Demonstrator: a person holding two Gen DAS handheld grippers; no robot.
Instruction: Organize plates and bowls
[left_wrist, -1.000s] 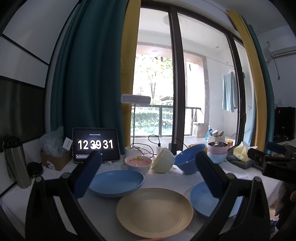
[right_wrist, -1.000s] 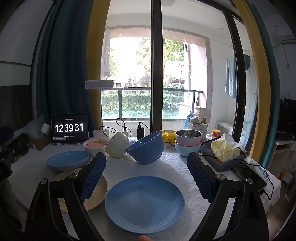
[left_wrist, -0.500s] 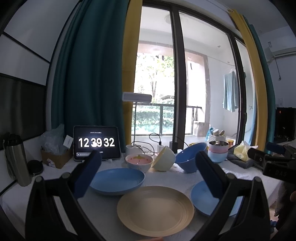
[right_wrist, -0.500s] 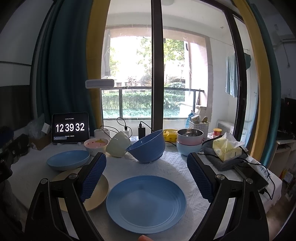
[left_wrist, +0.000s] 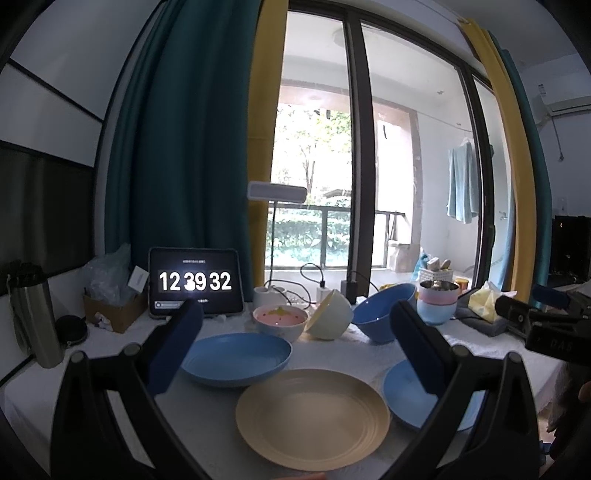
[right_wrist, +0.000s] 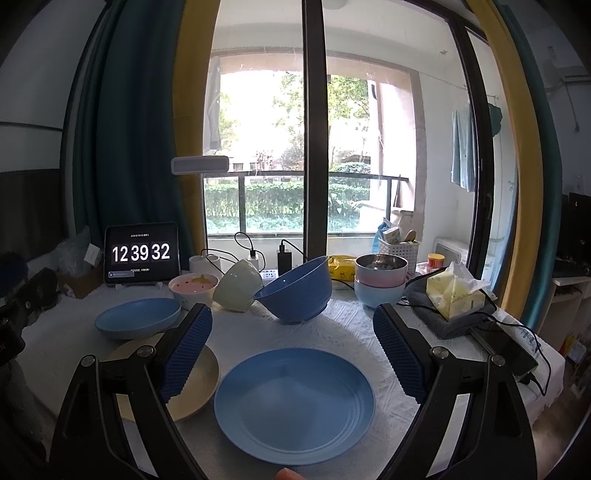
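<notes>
My left gripper (left_wrist: 295, 343) is open and empty, held above a beige plate (left_wrist: 312, 419). A blue plate (left_wrist: 236, 358) lies behind it at left, another blue plate (left_wrist: 410, 397) at right. My right gripper (right_wrist: 291, 347) is open and empty above that flat blue plate (right_wrist: 294, 406); the beige plate (right_wrist: 199, 384) lies to its left and the deeper blue plate (right_wrist: 137, 322) beyond. A pink bowl (right_wrist: 192, 288), a tipped cream bowl (right_wrist: 237, 291), a tipped blue bowl (right_wrist: 299, 291) and a stack of bowls (right_wrist: 380, 282) stand further back.
A tablet clock (left_wrist: 195, 282) and a steel flask (left_wrist: 35, 317) stand at the back left. A tissue pack (right_wrist: 456, 293) on a grey cloth, a phone with cables (right_wrist: 506, 350) and the table's right edge lie at right. A lamp (right_wrist: 201, 165) and chargers stand by the window.
Both grippers have stayed open and almost still, with only a slight drift of the views. The clock went from 12:39:31 to 12:39:32.
</notes>
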